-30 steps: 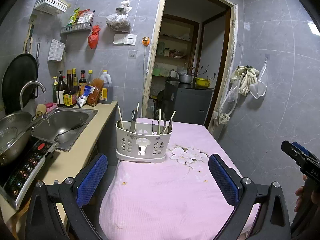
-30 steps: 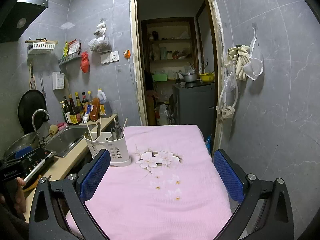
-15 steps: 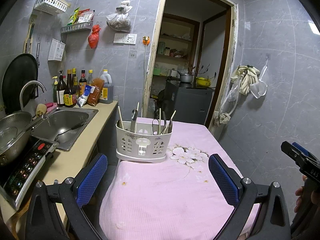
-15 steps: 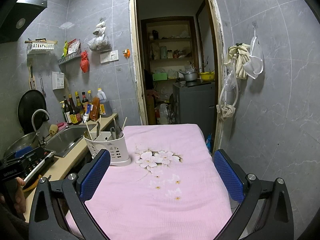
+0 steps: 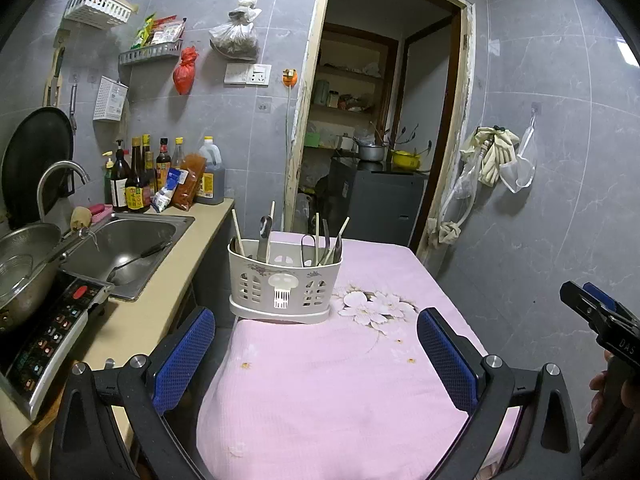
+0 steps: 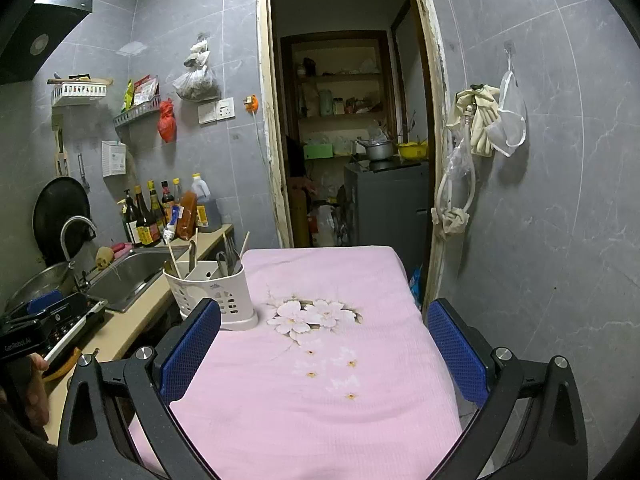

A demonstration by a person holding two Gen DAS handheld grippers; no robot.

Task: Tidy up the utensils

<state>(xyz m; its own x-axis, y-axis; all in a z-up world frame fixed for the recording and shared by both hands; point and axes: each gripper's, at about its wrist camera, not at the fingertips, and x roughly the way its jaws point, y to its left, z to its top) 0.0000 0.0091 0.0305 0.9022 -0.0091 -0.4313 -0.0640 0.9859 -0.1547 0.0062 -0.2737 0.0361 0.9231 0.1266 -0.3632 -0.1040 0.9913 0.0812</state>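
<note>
A white plastic utensil caddy (image 5: 284, 288) stands on the left side of the pink-clothed table (image 5: 340, 392). It holds chopsticks, spoons and other metal utensils upright (image 5: 320, 246). It also shows in the right wrist view (image 6: 216, 294). My left gripper (image 5: 316, 360) is open and empty, held above the table's near end, short of the caddy. My right gripper (image 6: 324, 354) is open and empty over the table's near end, with the caddy ahead of its left finger.
A counter (image 5: 160, 300) runs along the table's left side with a steel sink (image 5: 124, 244), an induction cooker (image 5: 48, 332) with a metal pot and several sauce bottles (image 5: 136, 184). A doorway (image 5: 372, 140) opens behind the table. A grey tiled wall (image 5: 540, 200) stands to the right.
</note>
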